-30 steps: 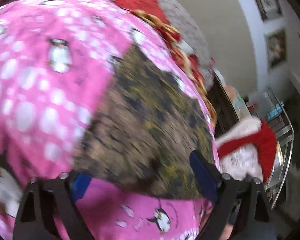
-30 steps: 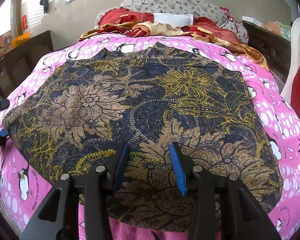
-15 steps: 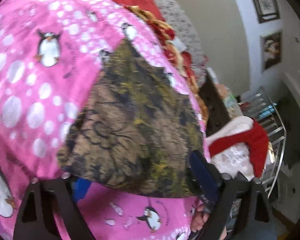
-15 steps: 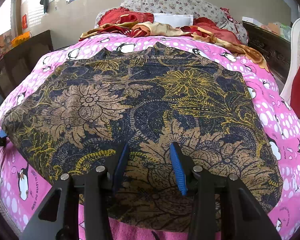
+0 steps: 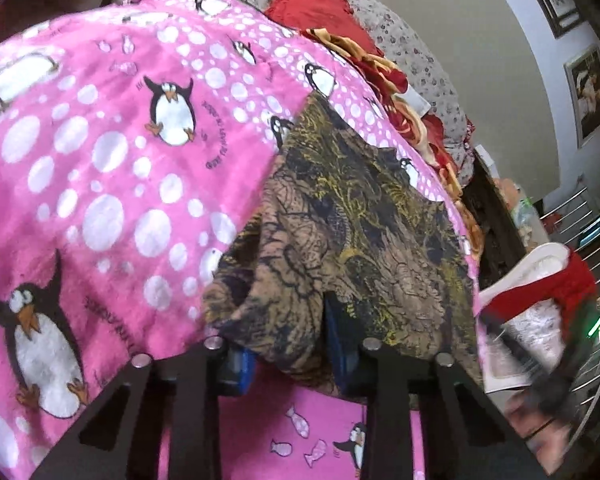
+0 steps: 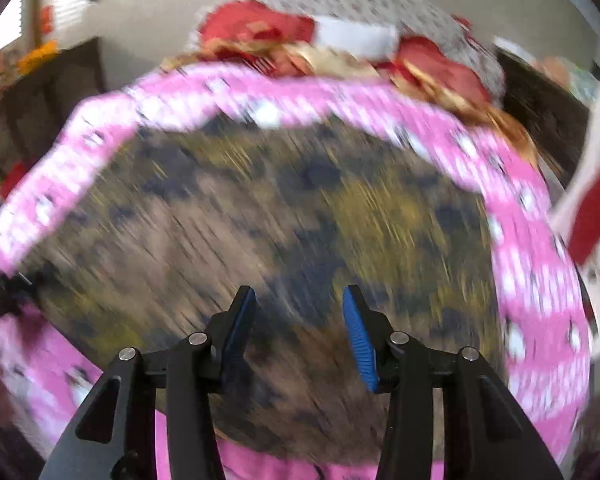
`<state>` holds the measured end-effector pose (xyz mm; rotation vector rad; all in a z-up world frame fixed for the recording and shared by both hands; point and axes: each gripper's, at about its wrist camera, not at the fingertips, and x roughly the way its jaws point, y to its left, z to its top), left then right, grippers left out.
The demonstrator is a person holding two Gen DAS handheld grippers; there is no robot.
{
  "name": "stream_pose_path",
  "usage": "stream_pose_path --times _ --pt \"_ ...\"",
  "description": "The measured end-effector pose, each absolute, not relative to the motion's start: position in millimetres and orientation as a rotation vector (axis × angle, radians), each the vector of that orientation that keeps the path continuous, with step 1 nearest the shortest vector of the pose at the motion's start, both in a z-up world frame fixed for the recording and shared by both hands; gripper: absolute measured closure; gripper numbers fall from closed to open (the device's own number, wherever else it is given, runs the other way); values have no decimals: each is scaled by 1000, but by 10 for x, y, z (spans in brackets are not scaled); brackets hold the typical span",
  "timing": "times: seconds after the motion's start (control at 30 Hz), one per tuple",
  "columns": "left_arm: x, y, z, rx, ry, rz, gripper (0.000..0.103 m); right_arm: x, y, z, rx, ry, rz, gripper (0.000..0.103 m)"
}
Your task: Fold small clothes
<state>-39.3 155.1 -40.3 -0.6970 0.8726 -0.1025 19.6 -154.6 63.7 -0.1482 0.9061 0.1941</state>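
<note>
Lies spread flat on pink penguin blanket (image 5: 100,168), floral garment (image 5: 340,232), long axis across the bed; brown, navy, yellow print. Left gripper (image 5: 288,344) closing, bunching its corner; right gripper (image 6: 298,332) opening slightly above blurred cloth, grip impossible to tell.

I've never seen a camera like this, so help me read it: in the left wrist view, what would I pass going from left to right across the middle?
Pink penguin blanket → dark floral cloth, its near edge bunched between the closing left gripper → red and white fabric → metal rack.
</note>
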Motion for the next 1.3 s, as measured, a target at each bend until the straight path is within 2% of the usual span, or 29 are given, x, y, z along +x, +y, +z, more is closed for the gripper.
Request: stream_pose_path --times 0.07,0.13,0.23,0.33,0.47,0.67,0.97,1.03,1.1,1.3 --pt "-426 1461 -294 -597 846 -66 89 409 -1398 829 -130 927 262 72" --pt "-426 1296 -115 -472 794 -49 92 668 -1246 971 -92 957 331 72" --pt "-520 988 242 -274 648 -89 93 1119 -976 1059 -11 1029 456 72" --pt "-548 753 453 -187 570 -164 94 1495 -688 1039 23 1094 543 72" --pt "-481 520 543 -147 540 -252 94 1813 -339 921 48 1210 647 72" --pt "-391 339 565 -132 539 -334 94 2069 -42 929 50 1247 684 72" --pt "-449 278 571 -133 547 -375 94 2210 439 797 -220 1299 629 72" --pt "-462 293 576 -131 548 -371 94 2203 508 747 -282 1293 612 79" --pt "-472 320 581 -142 550 -374 94 2236 544 699 -310 1299 588 103" --pt "-449 366 591 -231 586 -441 94 2278 303 774 -279 1275 569 103"
